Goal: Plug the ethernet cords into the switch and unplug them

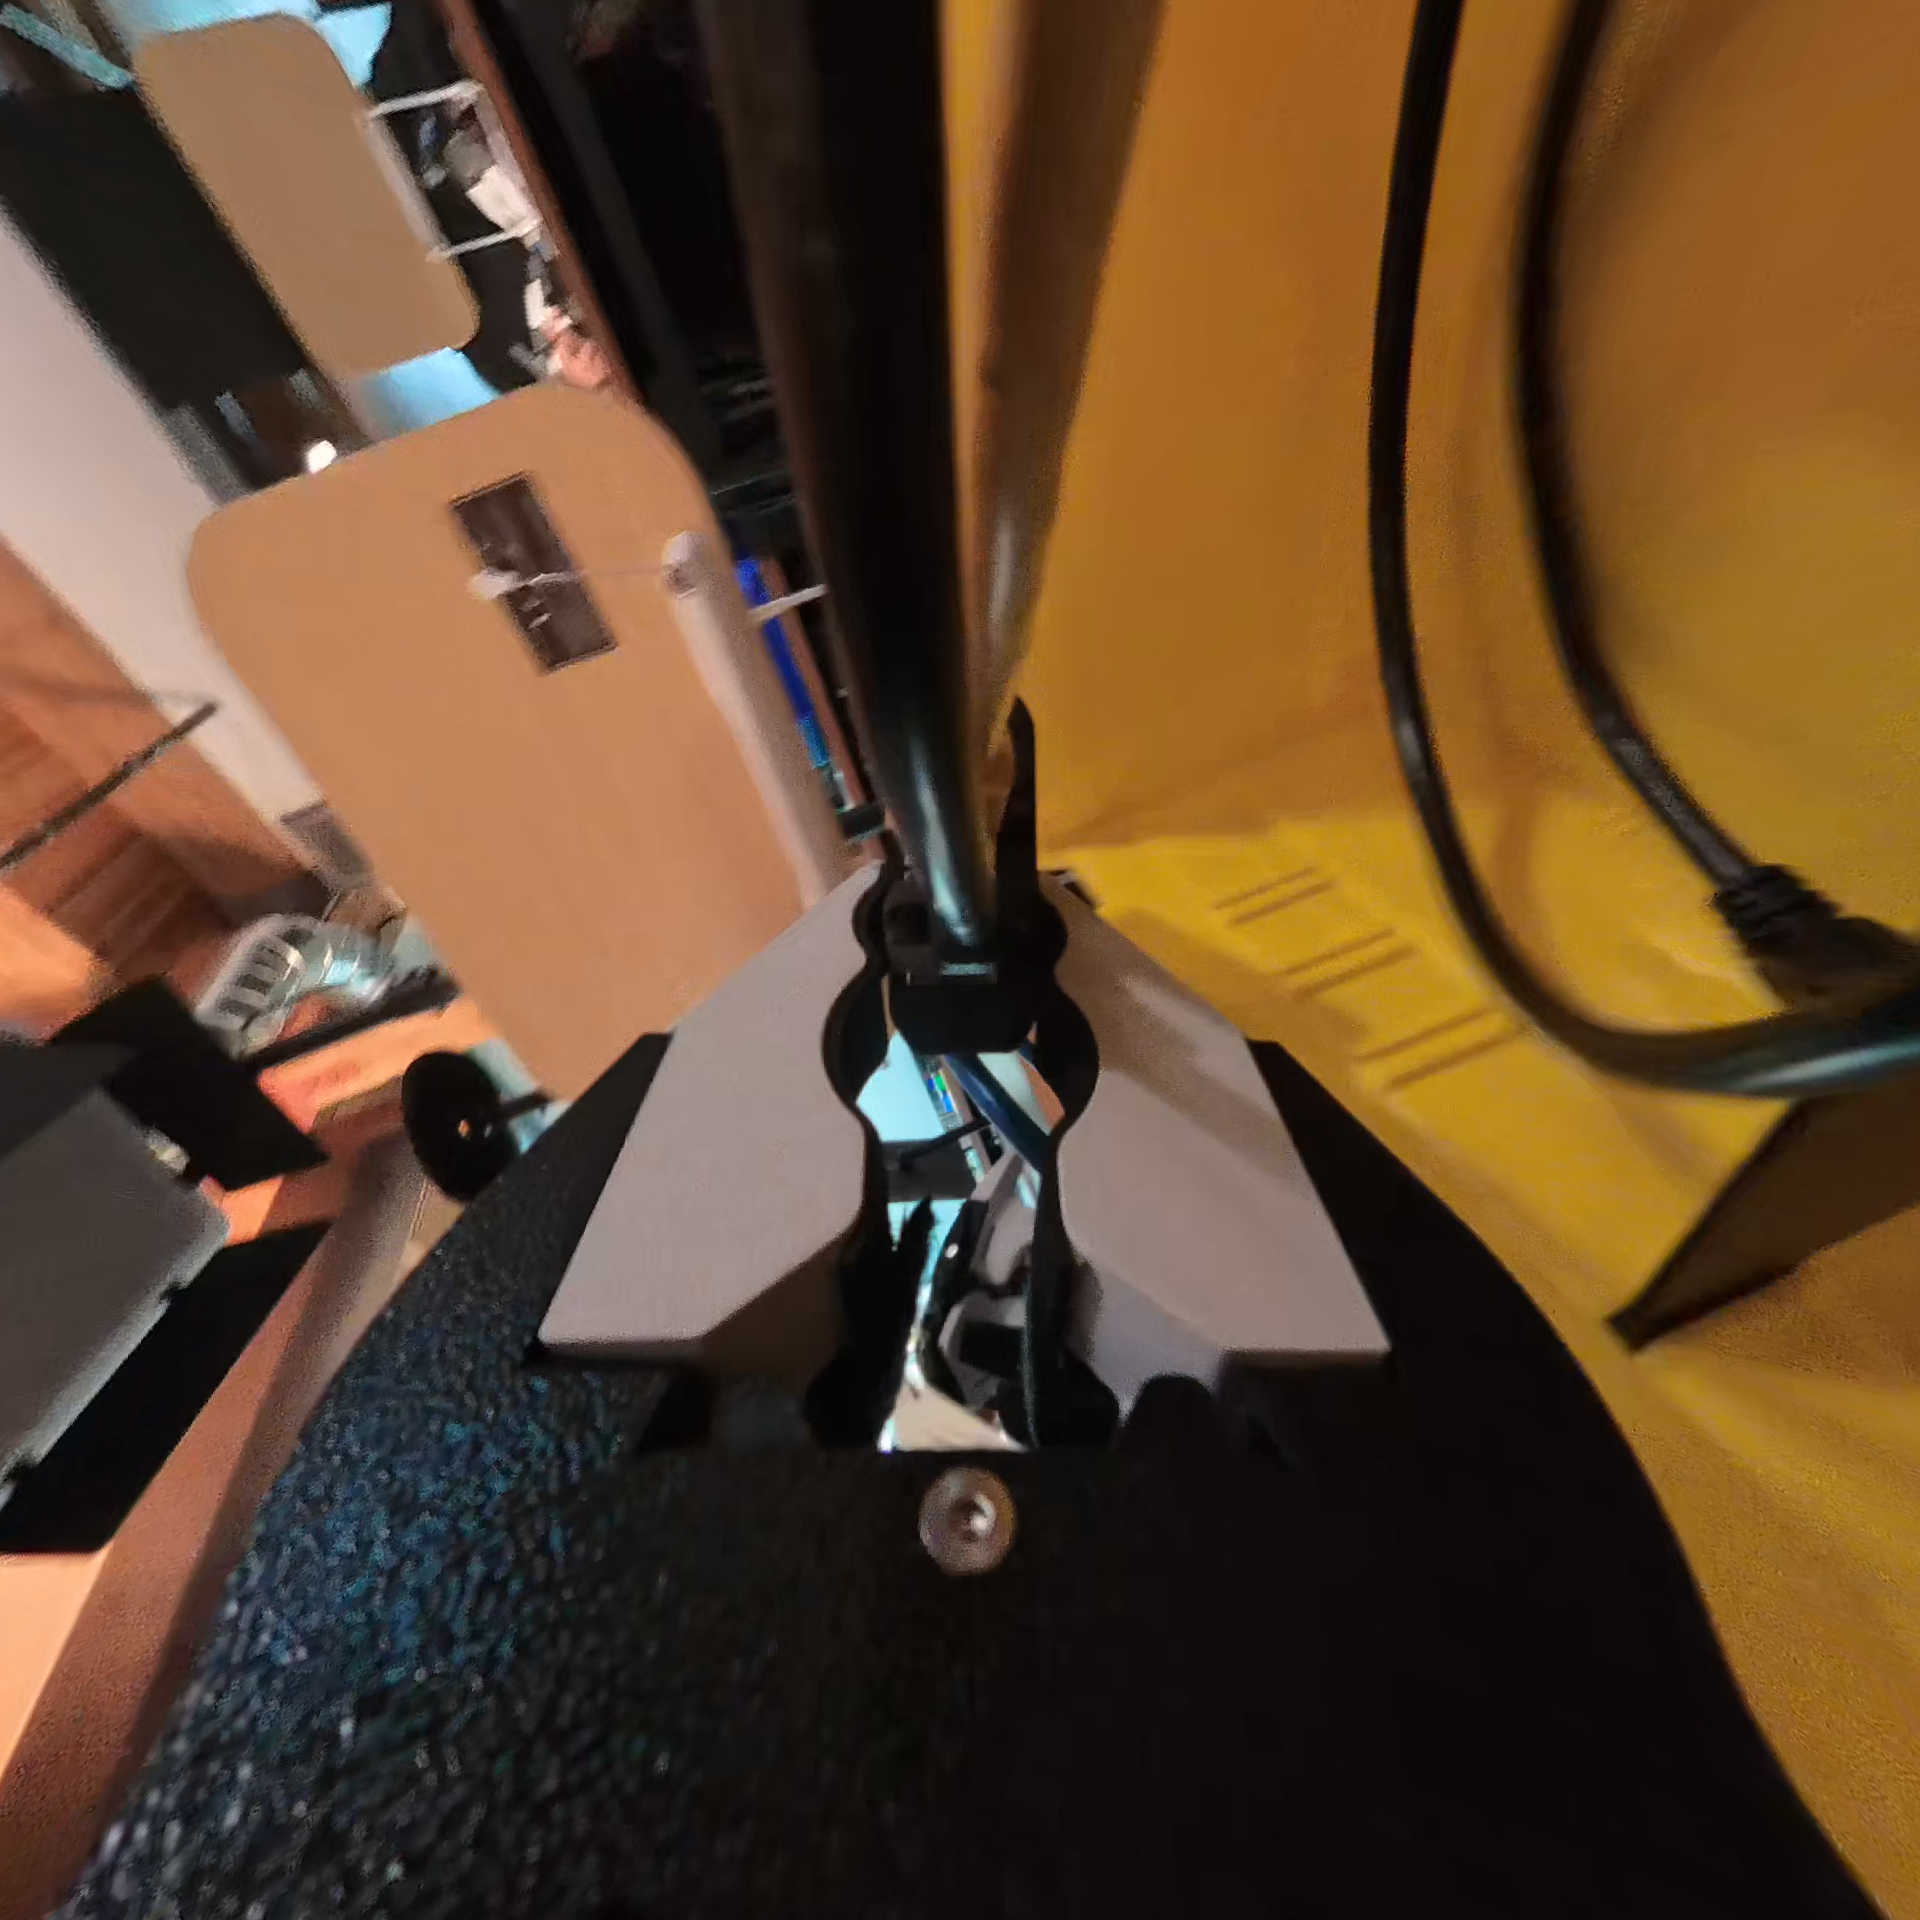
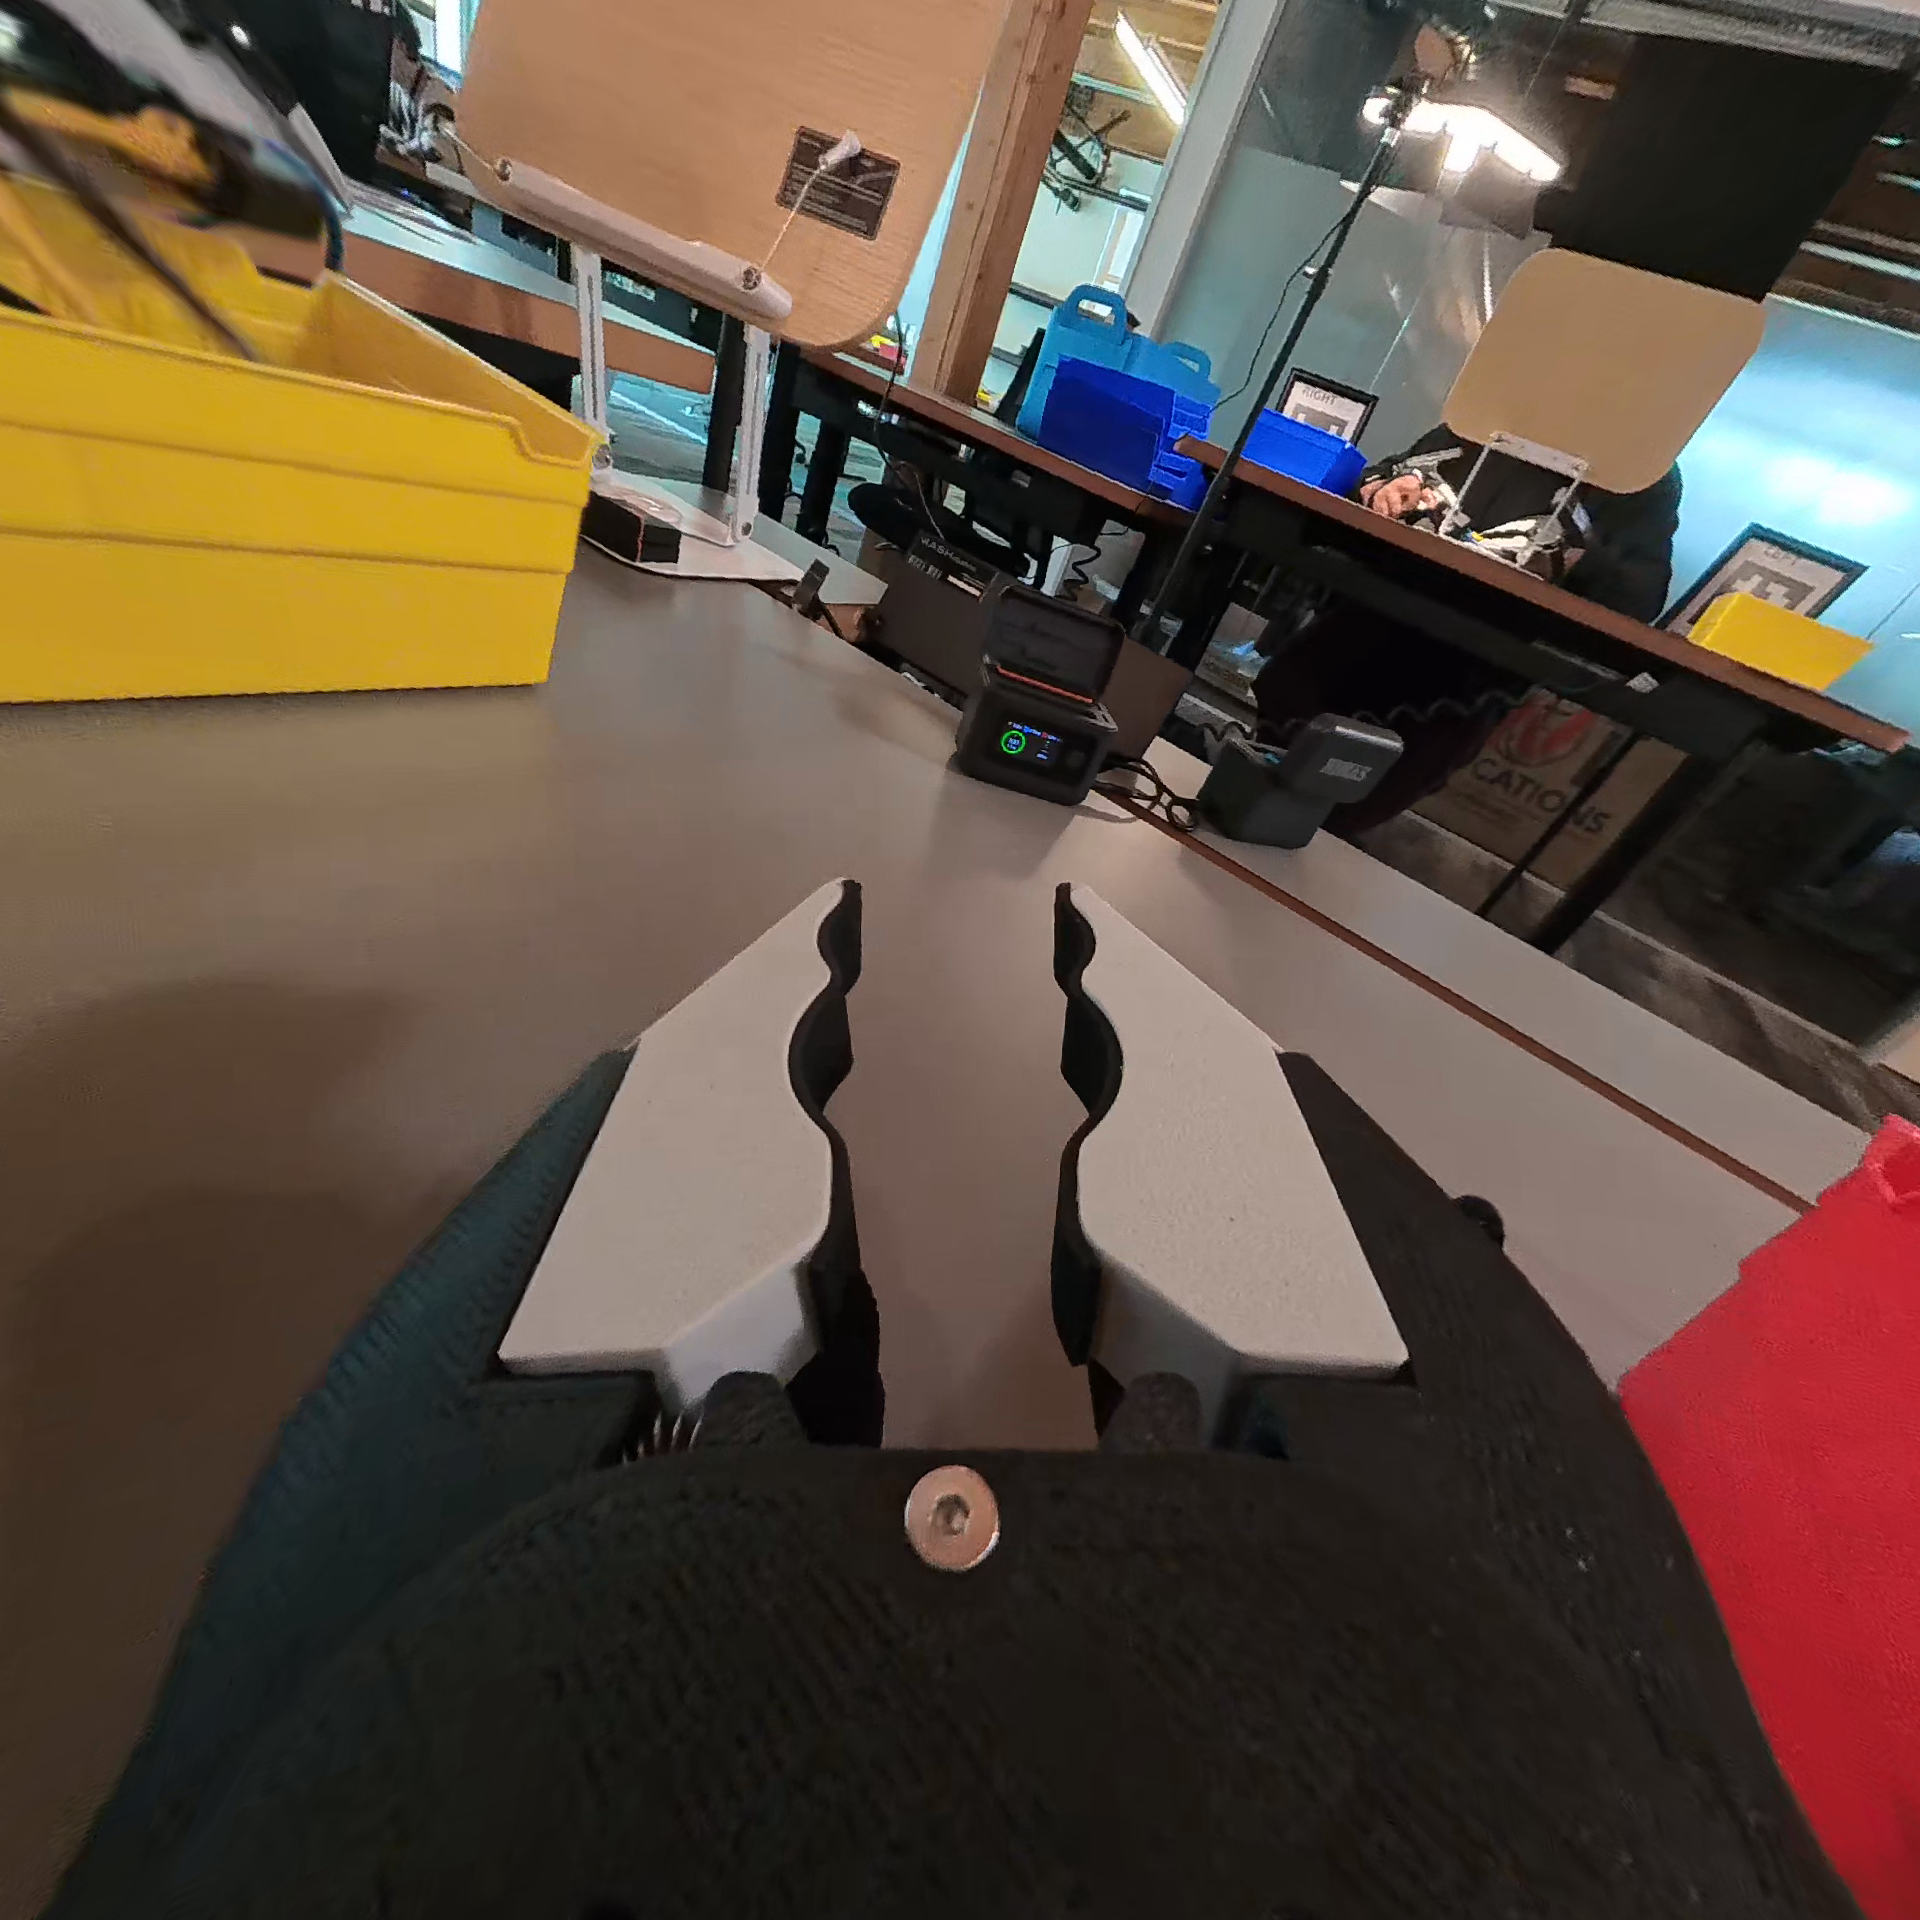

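In the left wrist view my left gripper (image 1: 961, 920) is shut on the black boot of an ethernet cord (image 1: 951, 997). The black cord (image 1: 914, 623) runs straight away from the fingertips. It hangs beside the inside of a yellow bin (image 1: 1247, 520). A black box (image 1: 1787, 1195) that may be the switch sits in the bin at the right, with a thick black cable plug (image 1: 1808, 940) going into it. My right gripper (image 2: 956, 904) is open and empty, low over the grey table (image 2: 416, 883). The left gripper (image 2: 156, 114) shows blurred at the top left above the yellow bin (image 2: 270, 520).
A second black cable (image 1: 1403, 520) loops inside the bin. A red object (image 2: 1787, 1507) is close on the right of my right gripper. A black case with a lit screen (image 2: 1039, 707) and a grey device (image 2: 1299, 769) stand near the table's far edge. A person sits at a far table (image 2: 1507, 582). Spacing between my two grippers at the tips: around 45 cm. My right tips are roughly 20 cm from the red object (image 2: 1787, 1507).
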A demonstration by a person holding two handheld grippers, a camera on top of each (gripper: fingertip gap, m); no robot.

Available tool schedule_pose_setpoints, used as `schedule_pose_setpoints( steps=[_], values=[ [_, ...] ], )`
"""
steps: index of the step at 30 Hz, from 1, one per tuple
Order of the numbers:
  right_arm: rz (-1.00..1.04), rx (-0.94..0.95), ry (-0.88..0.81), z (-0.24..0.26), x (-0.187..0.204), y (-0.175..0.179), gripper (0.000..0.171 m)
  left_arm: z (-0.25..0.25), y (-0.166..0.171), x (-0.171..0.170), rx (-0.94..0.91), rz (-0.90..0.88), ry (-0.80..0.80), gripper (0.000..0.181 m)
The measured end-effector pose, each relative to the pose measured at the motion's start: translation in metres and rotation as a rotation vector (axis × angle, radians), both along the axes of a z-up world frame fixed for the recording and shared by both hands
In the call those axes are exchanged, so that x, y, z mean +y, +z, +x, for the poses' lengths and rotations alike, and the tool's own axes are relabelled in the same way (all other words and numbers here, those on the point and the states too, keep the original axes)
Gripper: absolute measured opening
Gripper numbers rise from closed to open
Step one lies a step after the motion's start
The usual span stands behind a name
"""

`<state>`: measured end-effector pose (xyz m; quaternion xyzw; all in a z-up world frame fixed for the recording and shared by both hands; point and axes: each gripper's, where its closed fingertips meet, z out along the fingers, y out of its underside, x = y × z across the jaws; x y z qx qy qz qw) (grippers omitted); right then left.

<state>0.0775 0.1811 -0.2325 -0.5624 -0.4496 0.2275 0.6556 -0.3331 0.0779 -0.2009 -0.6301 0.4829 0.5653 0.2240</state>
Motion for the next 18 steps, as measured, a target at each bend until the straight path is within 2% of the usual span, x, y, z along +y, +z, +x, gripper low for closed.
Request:
schedule_pose_setpoints(
  steps=[3,10,15,18],
  values=[
    [0.006,0.014,0.000,0.001,0.000,0.002,0.034,0.006,0.056,-0.004,-0.021,0.133,0.012,0.021],
    [-0.024,0.067,-0.026,0.007,0.009,0.007,0.034,0.023,0.222,-0.003,0.039,0.399,-0.002,0.021],
    [-0.001,0.092,-0.041,0.011,0.009,0.012,0.034,0.071,0.349,0.009,0.042,0.611,-0.086,0.021],
    [0.015,0.112,-0.050,0.014,0.009,0.016,0.034,0.113,0.406,0.022,-0.017,0.701,-0.157,0.021]
  ],
)
